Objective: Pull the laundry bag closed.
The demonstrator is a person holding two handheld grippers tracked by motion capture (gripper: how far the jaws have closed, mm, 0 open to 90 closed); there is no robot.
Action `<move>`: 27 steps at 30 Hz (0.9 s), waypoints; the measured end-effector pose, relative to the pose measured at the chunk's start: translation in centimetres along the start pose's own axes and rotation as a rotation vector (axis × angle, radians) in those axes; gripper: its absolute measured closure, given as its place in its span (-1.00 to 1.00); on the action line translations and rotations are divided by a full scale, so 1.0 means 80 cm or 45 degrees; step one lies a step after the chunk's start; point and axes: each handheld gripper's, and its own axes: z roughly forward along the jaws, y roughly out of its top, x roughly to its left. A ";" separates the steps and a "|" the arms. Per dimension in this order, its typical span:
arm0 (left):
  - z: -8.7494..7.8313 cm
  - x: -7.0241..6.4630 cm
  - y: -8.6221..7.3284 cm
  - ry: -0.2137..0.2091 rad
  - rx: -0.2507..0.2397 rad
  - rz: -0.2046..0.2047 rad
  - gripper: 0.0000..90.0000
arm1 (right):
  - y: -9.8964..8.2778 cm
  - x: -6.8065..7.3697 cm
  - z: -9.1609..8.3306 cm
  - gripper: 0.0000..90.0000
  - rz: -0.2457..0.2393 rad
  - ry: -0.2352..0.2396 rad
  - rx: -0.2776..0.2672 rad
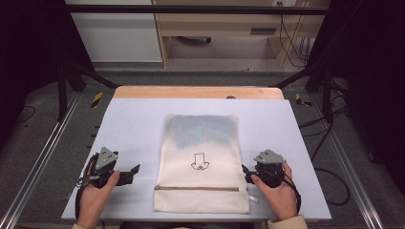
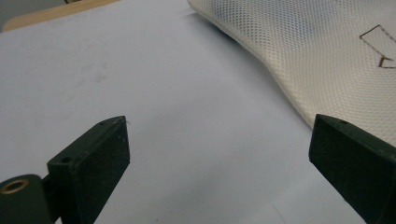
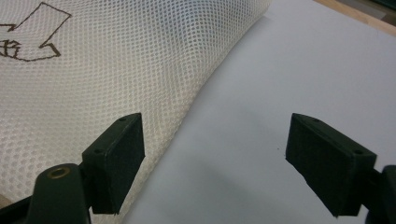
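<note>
A white mesh bag [image 1: 200, 162] lies flat in the middle of the pale blue table top [image 1: 138, 124]. Something bluish shows through its far half, and a black arrow outline [image 1: 199, 161] is drawn at its centre. A brown zipper [image 1: 196, 188] runs across its near end. My left gripper [image 1: 133, 172] rests on the table just left of the bag, open, pointing at the bag's left edge [image 2: 299, 70]. My right gripper [image 1: 246, 174] sits at the bag's right edge, open. In the right gripper view my right gripper [image 3: 215, 116] has one fingertip [image 3: 121, 154] over the mesh [image 3: 93, 84]. My left gripper [image 2: 218, 120] has only bare table between its fingers.
A wooden strip [image 1: 198, 92] borders the table's far edge. Metal rails [image 1: 43, 157] run along the floor on both sides, with cables [image 1: 329, 176] to the right. A small white tag [image 1: 253, 198] sticks out at the zipper's right end.
</note>
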 end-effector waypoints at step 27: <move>-0.026 -0.009 -0.008 0.017 -0.019 -0.002 -0.91 | 0.075 0.102 -0.012 -0.47 -0.267 0.354 0.067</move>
